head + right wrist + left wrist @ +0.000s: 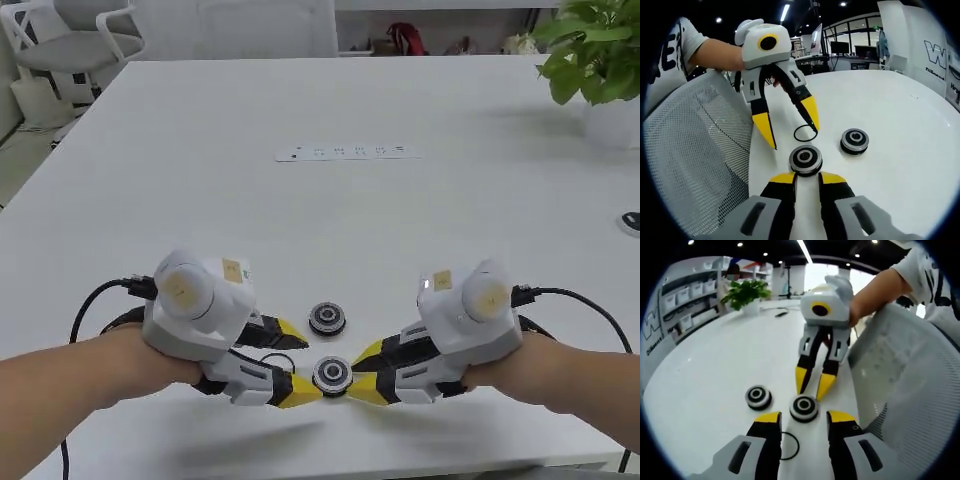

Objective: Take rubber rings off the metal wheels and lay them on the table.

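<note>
Two wheels are found on the white table (400,220). The near wheel (331,374) lies flat close to the table's front edge, and the far wheel (327,318) lies just behind it, apart from it. One loose rubber ring (804,141) is already laid flat on the table, just beside one tip of the left gripper (298,360).

The left gripper's jaws are spread wide and empty, with the near wheel just ahead of the tips. The right gripper (364,372) faces it from the other side. Its jaws are parted only narrowly, nothing is held, and its tips sit just short of the same wheel. Whether the near wheel keeps its ring cannot be told.

Risks judged from this position:
- The wheel may be pushed towards the front edge and dropped if the tips meet it off-centre.
- The wheel is unclamped, so it may spin or skid when the ring is prised.
- The loose ring may be dragged by the left jaw.
</note>
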Motion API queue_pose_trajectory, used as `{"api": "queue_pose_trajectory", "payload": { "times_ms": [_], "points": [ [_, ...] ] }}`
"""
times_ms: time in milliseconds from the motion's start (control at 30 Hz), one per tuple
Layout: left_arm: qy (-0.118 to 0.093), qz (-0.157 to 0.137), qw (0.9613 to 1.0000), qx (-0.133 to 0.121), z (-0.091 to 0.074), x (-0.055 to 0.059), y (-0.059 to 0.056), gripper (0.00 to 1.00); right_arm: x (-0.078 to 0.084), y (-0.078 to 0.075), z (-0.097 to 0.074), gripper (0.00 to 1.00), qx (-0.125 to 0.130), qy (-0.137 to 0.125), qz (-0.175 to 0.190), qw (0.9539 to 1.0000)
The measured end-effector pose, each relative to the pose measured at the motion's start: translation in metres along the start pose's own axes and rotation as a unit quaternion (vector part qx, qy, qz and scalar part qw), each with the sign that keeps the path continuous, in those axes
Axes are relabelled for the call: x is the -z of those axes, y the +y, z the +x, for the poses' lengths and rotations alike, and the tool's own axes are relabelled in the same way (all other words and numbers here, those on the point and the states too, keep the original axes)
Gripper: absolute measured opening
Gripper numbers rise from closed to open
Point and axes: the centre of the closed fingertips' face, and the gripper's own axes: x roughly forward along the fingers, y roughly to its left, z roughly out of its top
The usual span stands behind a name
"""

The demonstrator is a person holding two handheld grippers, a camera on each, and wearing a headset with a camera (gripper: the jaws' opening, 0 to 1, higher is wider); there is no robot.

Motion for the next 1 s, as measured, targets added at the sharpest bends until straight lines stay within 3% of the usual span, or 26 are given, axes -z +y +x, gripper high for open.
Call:
{"api": "queue_pose_trajectory", "payload": {
  "times_ms": [767,1000],
  "points": [
    [0.005,0.004,1.0,0.007,0.017,-0.003,-0.004,0.23,0.001,0.0,0.0,0.14,-0.003,-0.005,0.01,0.9999],
    [0.005,0.012,0.9999,-0.001,0.021,-0.004,-0.003,0.17,0.002,0.0,0.0,0.14,-0.003,-0.006,0.011,0.9999]
  ]
}}
